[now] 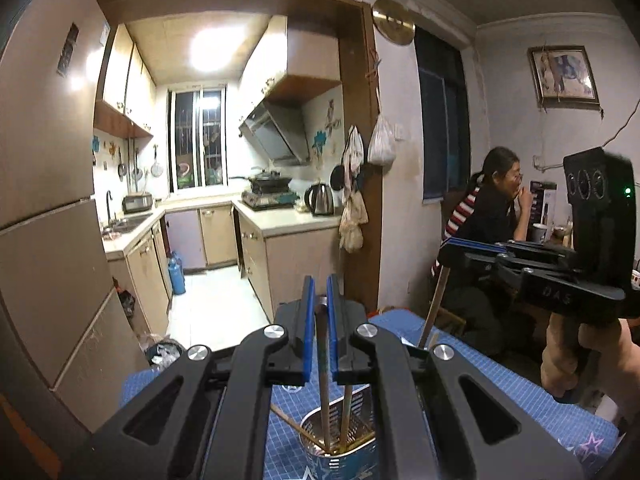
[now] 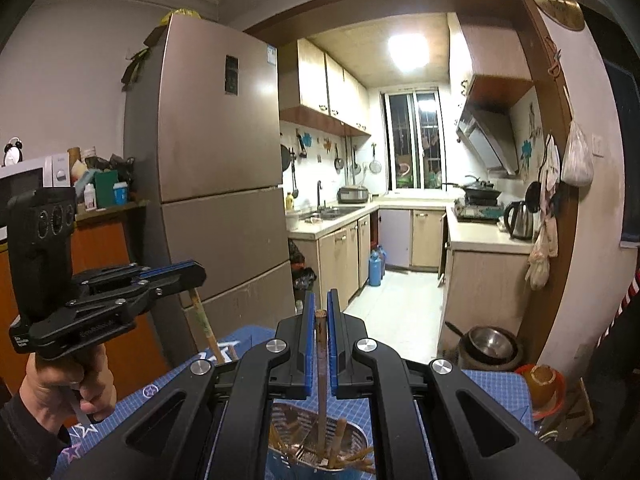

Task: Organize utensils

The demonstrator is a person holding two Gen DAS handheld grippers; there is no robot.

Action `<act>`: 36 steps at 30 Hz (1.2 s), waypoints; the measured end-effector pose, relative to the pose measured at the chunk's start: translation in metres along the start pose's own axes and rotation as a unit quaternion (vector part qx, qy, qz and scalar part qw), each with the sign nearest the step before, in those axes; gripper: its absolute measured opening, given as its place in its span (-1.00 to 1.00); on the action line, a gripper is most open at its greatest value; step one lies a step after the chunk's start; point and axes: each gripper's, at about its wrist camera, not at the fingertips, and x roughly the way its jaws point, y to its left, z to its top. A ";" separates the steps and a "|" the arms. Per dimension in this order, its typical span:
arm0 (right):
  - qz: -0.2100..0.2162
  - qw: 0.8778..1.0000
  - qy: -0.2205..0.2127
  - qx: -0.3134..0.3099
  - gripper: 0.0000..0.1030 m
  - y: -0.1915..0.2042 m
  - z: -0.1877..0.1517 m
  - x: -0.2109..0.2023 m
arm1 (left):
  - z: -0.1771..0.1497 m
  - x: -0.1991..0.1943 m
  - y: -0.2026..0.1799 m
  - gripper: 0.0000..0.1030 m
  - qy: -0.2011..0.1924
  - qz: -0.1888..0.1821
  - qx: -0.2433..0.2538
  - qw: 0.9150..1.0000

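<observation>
Chopsticks are gripped in both tongs above a blue gridded tabletop [image 1: 520,392]. The left tongs [image 1: 320,300] are clamped on one chopstick [image 1: 325,400], its lower end inside a perforated metal holder [image 1: 344,444]. The right tongs [image 2: 320,312] are clamped on another chopstick [image 2: 321,400], standing in the same holder among more sticks.
</observation>
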 end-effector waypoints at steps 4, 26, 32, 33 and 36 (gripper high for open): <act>0.002 1.000 0.012 0.001 -0.86 0.003 -0.014 0.007 | -0.017 0.010 0.001 -0.91 0.019 -0.004 -0.007 1.000; -0.003 1.000 0.024 0.015 0.40 -0.001 -0.062 0.009 | -0.083 0.027 0.016 0.49 0.065 0.048 -0.035 0.996; -0.021 1.000 -0.010 -0.008 0.62 0.016 -0.059 -0.032 | -0.074 -0.012 0.008 0.71 0.033 0.083 -0.044 0.995; -0.024 0.999 -0.021 -0.012 0.67 0.020 -0.059 -0.044 | -0.072 -0.023 0.003 0.74 0.023 0.090 -0.042 0.995; -0.039 0.997 -0.059 -0.020 0.92 0.041 -0.067 -0.091 | -0.068 -0.064 -0.016 0.89 -0.008 0.110 -0.031 0.993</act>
